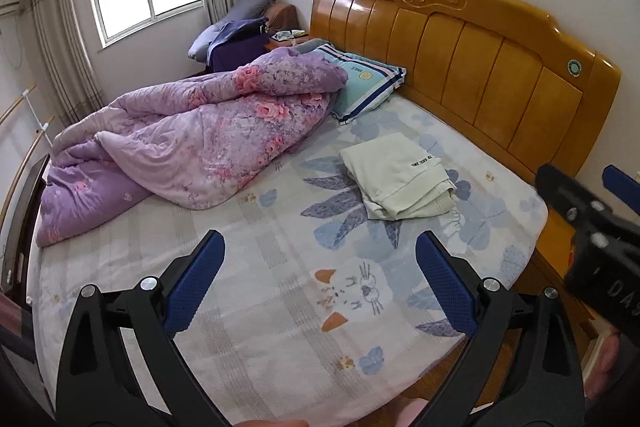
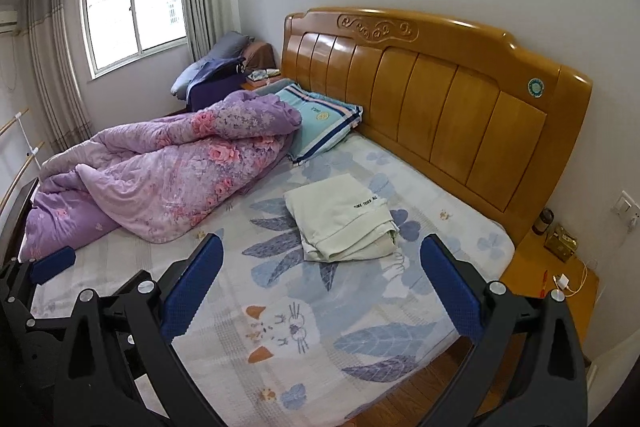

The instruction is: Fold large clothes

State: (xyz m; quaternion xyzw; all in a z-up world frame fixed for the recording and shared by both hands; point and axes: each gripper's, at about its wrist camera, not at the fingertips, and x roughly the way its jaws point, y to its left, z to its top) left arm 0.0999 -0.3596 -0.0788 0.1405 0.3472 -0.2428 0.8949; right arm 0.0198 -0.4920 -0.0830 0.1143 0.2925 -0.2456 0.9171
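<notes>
A cream cotton garment (image 2: 340, 219) lies folded on the leaf-print bedsheet (image 2: 360, 339). A crumpled purple floral quilt (image 2: 168, 171) lies beside it. The left gripper (image 1: 320, 283) and right gripper (image 2: 322, 287) are spread wide, holding nothing.

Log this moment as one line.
left tool open, empty | right tool open, empty | cream garment folded on bed sheet, untouched | purple quilt bunched beside

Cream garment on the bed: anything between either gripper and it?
Nothing visible. The folded cream garment lies alone on the bedsheet, apart from the purple quilt and the pillow. Both the left gripper and right gripper are open, with only bare sheet ahead.
</notes>
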